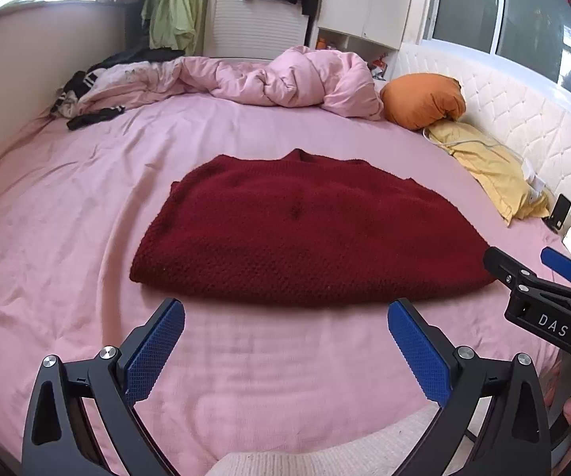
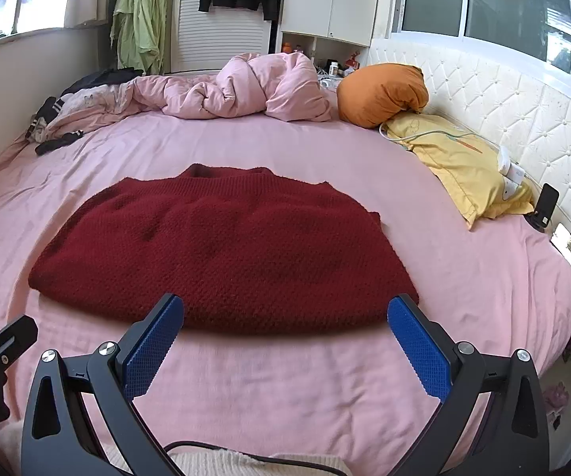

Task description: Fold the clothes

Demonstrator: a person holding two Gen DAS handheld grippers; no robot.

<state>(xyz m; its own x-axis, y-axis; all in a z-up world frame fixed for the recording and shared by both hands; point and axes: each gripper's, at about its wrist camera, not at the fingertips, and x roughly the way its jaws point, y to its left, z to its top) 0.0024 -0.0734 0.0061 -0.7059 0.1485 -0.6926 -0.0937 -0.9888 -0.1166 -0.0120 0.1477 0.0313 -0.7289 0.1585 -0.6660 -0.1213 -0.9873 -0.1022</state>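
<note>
Sweater, dark red knit, lies flat w/ sleeves tucked in on pink bedsheet, collar at 12 o'clock. Your left gripper hovers at its 6 o'clock hem, jaws apart, empty. Right gripper same: apart, nothing held. Orange pillow at 2 o'clock.

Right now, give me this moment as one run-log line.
stage: sweater folded, lying flat | red sweater on pink bed sheet | left gripper open, empty, short of near edge | right gripper open, empty, at near edge
</note>
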